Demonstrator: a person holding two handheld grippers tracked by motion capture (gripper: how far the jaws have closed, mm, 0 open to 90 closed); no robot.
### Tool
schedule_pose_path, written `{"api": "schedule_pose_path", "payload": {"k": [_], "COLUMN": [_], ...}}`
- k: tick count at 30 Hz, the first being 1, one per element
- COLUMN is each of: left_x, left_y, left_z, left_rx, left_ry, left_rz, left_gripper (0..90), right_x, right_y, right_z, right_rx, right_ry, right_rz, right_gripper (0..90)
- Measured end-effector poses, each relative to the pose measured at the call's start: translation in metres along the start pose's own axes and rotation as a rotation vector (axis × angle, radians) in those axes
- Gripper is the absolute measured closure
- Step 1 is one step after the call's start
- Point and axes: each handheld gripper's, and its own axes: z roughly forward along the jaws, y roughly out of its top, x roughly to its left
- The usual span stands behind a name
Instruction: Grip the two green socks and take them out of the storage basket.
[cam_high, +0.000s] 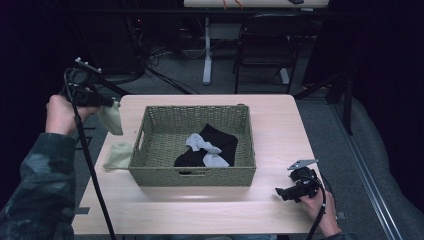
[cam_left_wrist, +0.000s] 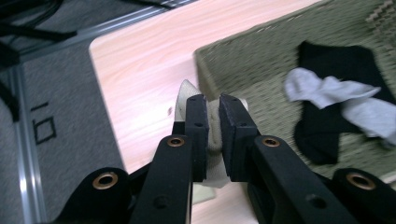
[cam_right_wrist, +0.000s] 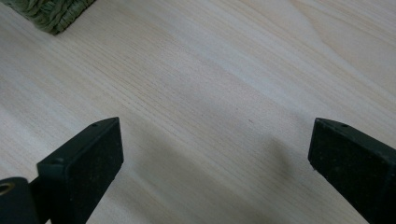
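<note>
So the count: two pale green socks, one woven basket (cam_high: 165, 175) on the table (cam_high: 280, 130), and inside it one black sock (cam_high: 220, 140) plus what looks like two light grey socks (cam_high: 202, 145) draped over it (could be one bunched piece, hard to say).

First pale green sock (cam_high: 111, 119) is up off the table at the far left, hanging from the left gripper (cam_high: 107, 102). In the left gripper view the two black jaws are squeezed nearly together with the pale cloth (cam_left_wrist: 212, 126) pinched right between them, a bit of it poking out past the tips and more bulging below. So that one's clamped on the sock, held out over the table's left edge just beside the basket's far-left corner.

Second pale green sock (cam_high: 119, 156) lies flat on the table, touching or just beside the basket's left wall, nearer than the hanging one.

The right gripper (cam_high: 285, 192) sits at the near right of the table, well apart from the basket. Its jaws are spread wide with only bare wood (cam_right_wrist: 210, 93) between them, holding nothing; a corner of the basket (cam_right_wrist: 51, 14) shows far off.
</note>
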Motion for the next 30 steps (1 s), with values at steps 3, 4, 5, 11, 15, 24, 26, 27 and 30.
{"api": "schedule_pose_path", "payload": {"k": [3, 4, 5, 11, 15, 24, 26, 27, 30], "left_x": [0.011, 0.014, 0.017, 0.028, 0.031, 0.032, 0.032, 0.032, 0.032], "left_y": [-0.011, -0.015, -0.018, -0.039, -0.056, -0.084, -0.091, -0.093, -0.101], "left_z": [0.007, 0.010, 0.013, 0.038, 0.064, 0.114, 0.126, 0.129, 0.140], "left_rx": [0.007, 0.015, 0.017, 0.052, 0.082, 0.153, 0.174, 0.178, 0.196], "left_ry": [0.009, 0.012, 0.010, -0.003, -0.031, -0.061, -0.071, -0.074, -0.084], "left_rz": [-0.030, -0.039, -0.046, -0.066, -0.086, -0.122, -0.134, -0.139, -0.149], "left_gripper": [82.4, 82.4, 82.4, 82.3, 82.2, 81.7, 81.3, 81.1, 80.8], "right_x": [0.001, 0.001, 0.001, 0.001, 0.000, 0.000, 0.000, 0.001, 0.001], "right_y": [0.000, 0.000, 0.000, 0.000, 0.000, 0.000, 0.000, 0.000, 0.000], "right_z": [0.000, 0.000, 0.000, 0.000, 0.000, 0.000, 0.001, 0.000, 0.000], "right_rx": [-0.010, -0.008, -0.008, -0.006, -0.006, -0.010, -0.007, -0.006, -0.014], "right_ry": [0.001, 0.002, 0.001, 0.000, 0.002, 0.001, 0.001, 0.001, 0.004], "right_rz": [0.008, 0.007, 0.008, 0.009, 0.008, 0.012, 0.011, 0.008, 0.012], "right_gripper": [2.5, 2.5, 2.5, 2.5, 2.5, 2.5, 2.5, 2.5, 2.5]}}
